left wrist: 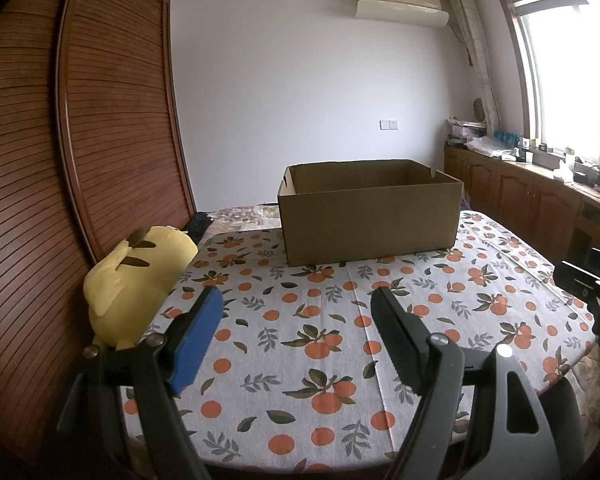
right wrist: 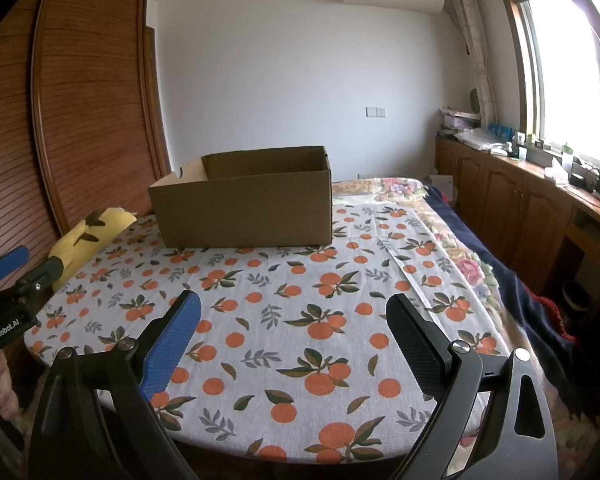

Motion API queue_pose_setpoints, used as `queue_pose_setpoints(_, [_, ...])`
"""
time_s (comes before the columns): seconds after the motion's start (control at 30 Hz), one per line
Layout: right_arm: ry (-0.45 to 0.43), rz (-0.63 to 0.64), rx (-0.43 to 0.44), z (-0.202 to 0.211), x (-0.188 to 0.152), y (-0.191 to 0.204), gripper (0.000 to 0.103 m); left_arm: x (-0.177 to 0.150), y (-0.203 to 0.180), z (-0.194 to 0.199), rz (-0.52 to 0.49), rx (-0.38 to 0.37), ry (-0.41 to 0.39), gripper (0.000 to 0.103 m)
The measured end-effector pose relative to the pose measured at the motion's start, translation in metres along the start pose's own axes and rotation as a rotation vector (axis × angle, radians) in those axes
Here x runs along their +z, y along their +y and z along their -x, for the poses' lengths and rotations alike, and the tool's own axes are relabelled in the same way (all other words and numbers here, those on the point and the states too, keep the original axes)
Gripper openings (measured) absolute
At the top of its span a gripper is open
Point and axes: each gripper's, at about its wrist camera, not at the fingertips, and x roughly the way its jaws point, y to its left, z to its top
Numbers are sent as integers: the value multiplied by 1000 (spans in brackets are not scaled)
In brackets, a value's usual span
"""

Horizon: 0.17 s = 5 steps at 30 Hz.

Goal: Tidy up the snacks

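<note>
An open brown cardboard box [left wrist: 370, 216] stands at the far side of a table covered with an orange-print cloth [left wrist: 300, 340]; it also shows in the right wrist view [right wrist: 246, 208]. Its inside is hidden from both views. No snacks are in view. My left gripper [left wrist: 298, 300] is open and empty, held above the near part of the table, well short of the box. My right gripper [right wrist: 294, 308] is open and empty, also above the near part of the cloth [right wrist: 300, 320]. The left gripper also shows at the left edge of the right wrist view [right wrist: 24, 264].
A yellow plush toy [left wrist: 140, 280] lies at the table's left edge against a brown slatted wardrobe [left wrist: 80, 140]. A bed with a floral blanket [right wrist: 460, 240] lies beyond the table on the right. Wooden cabinets [right wrist: 520, 208] with clutter run under the window.
</note>
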Motion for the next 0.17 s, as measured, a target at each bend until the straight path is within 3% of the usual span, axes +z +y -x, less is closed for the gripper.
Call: queue_pose_setpoints(0.17, [0, -1, -1, 0, 0, 0, 95, 0, 0, 0, 1, 1, -1, 77])
